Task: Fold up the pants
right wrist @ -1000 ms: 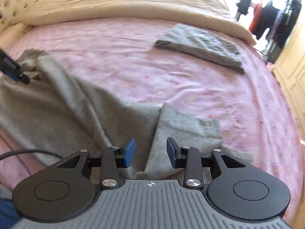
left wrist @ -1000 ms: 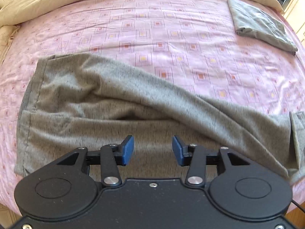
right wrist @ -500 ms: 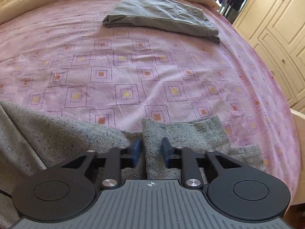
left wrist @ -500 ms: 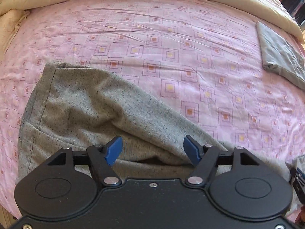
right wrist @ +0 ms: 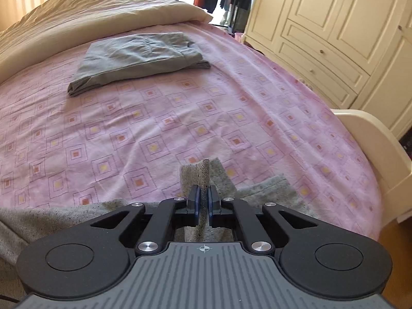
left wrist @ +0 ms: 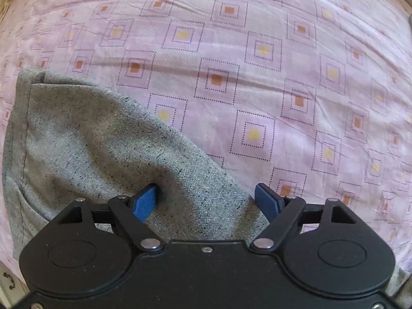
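Left gripper (left wrist: pixel 206 200) low over the grey pants (left wrist: pixel 103 149), pointed across the bed, fingers spread wide, nothing gripped. Left blue pad (left wrist: pixel 145 202) pressed into a crease of the fabric; right pad (left wrist: pixel 266 199) sat at the fabric's diagonal edge, over the pink patterned sheet (left wrist: pixel 257 77). Pants flat on the sheet, waistband end toward the left of that view, seam running along the left side.

Right gripper (right wrist: pixel 203 203) held level near the bed's edge, aimed up the bed, fingers nearly together, pinched on a raised ridge of the pants (right wrist: pixel 204 172); fold stood up between the pads and poked out past the tips. Rest of the cloth slack on the sheet (right wrist: pixel 154 128) to both sides.

Further off: folded grey-green garment (right wrist: pixel 139 56), beige duvet (right wrist: pixel 103 7), cream wardrobe (right wrist: pixel 334 25) on the right
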